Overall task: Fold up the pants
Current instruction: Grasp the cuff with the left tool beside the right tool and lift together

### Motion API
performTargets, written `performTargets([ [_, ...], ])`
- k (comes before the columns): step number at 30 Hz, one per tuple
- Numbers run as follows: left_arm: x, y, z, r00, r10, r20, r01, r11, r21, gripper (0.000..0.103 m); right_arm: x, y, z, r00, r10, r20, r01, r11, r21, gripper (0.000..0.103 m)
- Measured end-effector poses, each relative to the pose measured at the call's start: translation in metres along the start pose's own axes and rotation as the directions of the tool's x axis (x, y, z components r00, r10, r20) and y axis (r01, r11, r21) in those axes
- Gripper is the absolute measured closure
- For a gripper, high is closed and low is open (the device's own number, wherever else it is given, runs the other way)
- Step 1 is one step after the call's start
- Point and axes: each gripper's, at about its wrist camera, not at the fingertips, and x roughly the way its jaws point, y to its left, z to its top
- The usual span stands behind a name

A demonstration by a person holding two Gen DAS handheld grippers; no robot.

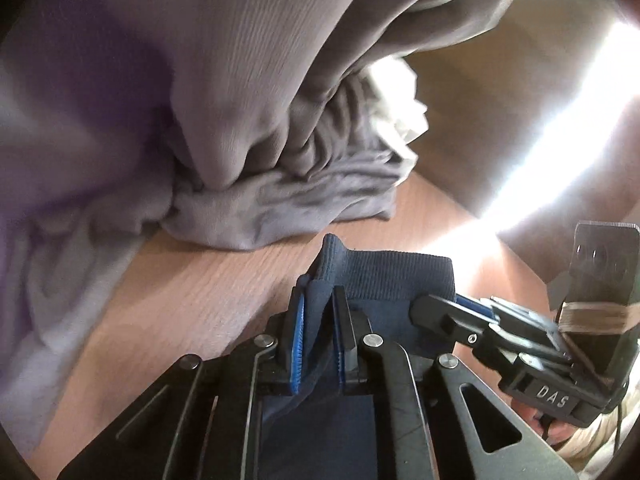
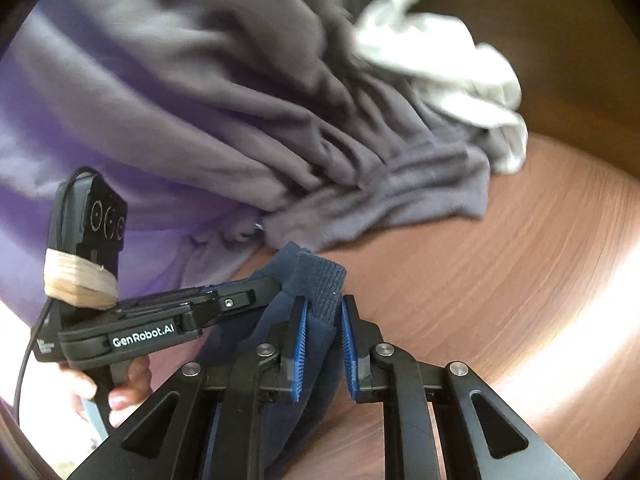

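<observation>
The dark navy pants [image 1: 384, 276] show a ribbed band held up just above the wooden table [image 1: 192, 304]. My left gripper [image 1: 320, 300] is shut on one end of that band. My right gripper [image 2: 324, 308] is shut on the other end of the navy pants [image 2: 316, 276]. The right gripper shows in the left wrist view [image 1: 440, 312], clamped on the band's right corner. The left gripper shows in the right wrist view [image 2: 276, 284], close beside mine. The rest of the pants hangs below the grippers, mostly hidden.
A heap of grey clothes [image 1: 248, 120] lies right behind the pants, with a purple garment [image 2: 80, 128] to the left and a white cloth [image 2: 460, 80] at the back right. Bare wooden table [image 2: 500, 280] lies to the right. Bright glare [image 1: 560, 140] crosses the right side.
</observation>
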Motion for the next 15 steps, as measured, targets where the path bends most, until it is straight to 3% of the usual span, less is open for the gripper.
performTargets([
  [7,-0.071,-0.014,-0.009,0.995,0.033,0.091,-0.04,0.996,0.074,0.09,-0.037,0.046,0.005,0.997,0.05,0.06,-0.042,0.991,-0.125,0.085],
  [15,-0.138,-0.014,-0.048,0.987,0.056,0.152,-0.067,0.995,0.069,0.09,-0.08,0.117,-0.016,0.99,0.093,0.106,-0.058,0.953,-0.298,0.085],
])
